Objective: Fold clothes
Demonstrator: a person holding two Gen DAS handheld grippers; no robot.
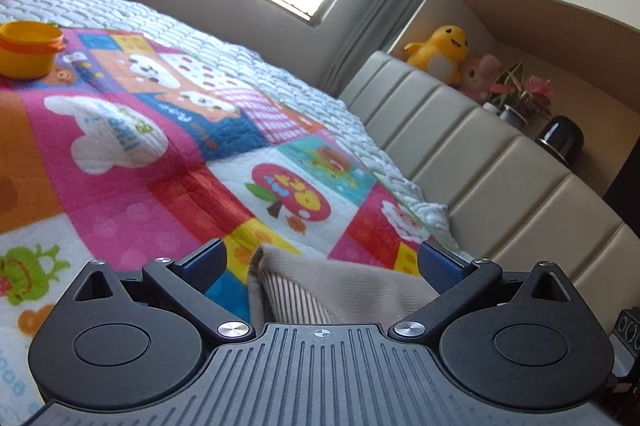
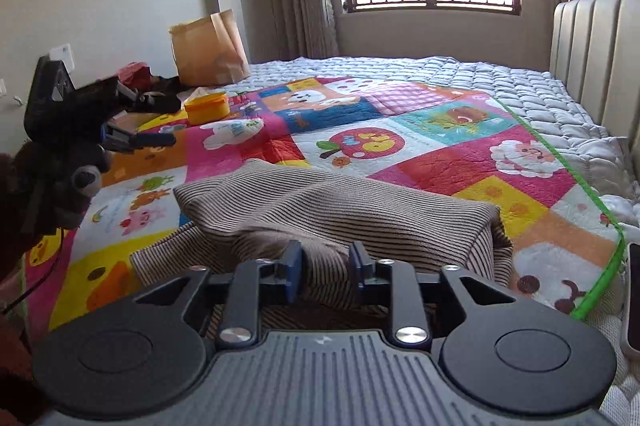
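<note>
Quilt (image 2: 460, 162) far half bare — garment (image 2: 320, 210) near edge.

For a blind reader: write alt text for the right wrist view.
The right gripper pinches a bunched fold of a striped beige garment lying on a colourful patchwork quilt. The left gripper hangs open at far left, near a yellow tub.
</note>
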